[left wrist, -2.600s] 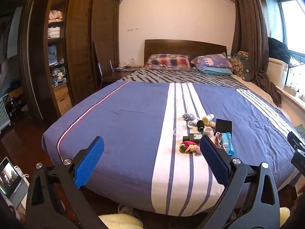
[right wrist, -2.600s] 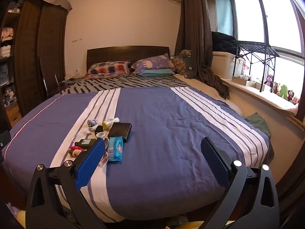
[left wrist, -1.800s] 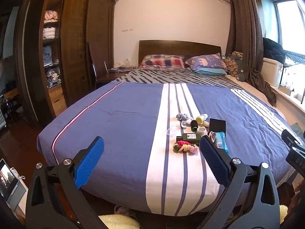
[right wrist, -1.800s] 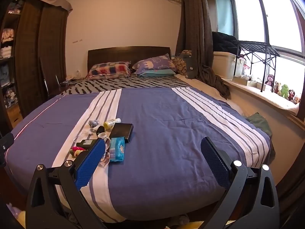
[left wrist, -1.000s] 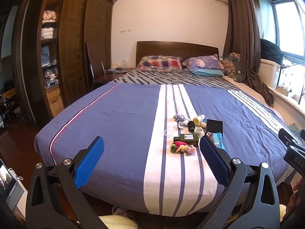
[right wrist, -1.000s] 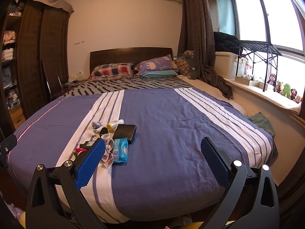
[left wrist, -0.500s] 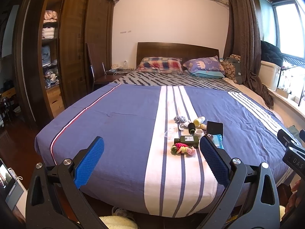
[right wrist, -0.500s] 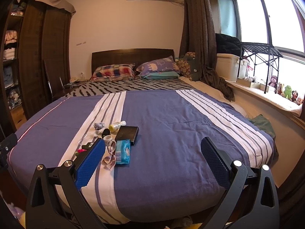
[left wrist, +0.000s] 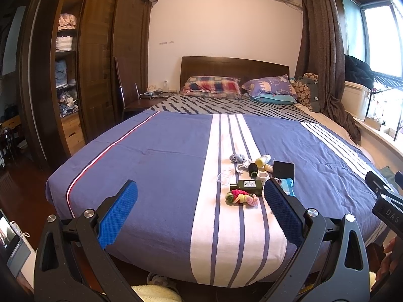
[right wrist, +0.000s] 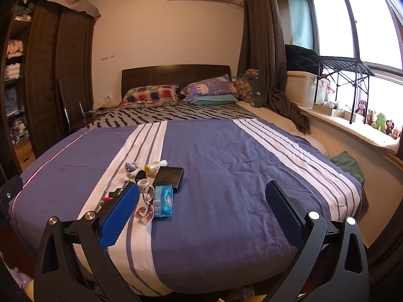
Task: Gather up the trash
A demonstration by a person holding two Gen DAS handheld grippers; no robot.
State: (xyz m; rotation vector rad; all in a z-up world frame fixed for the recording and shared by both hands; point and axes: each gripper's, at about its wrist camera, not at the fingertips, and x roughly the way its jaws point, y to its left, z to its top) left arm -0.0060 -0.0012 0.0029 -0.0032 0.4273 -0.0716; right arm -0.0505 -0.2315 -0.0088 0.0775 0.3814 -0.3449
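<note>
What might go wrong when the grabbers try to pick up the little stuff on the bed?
The items lie packed close: the dark bottle sits right beside the hair ties, so wide-open fingers might catch both. The small yellow bottle lies on its side and may roll. The soft blanket could bunch up.

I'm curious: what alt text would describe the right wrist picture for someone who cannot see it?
An open right gripper with blue padded fingers hovers at the foot of a blue-and-white striped bed. Left of centre lie small items: a blue tissue pack, a flat black box and a small yellow bottle.
</note>
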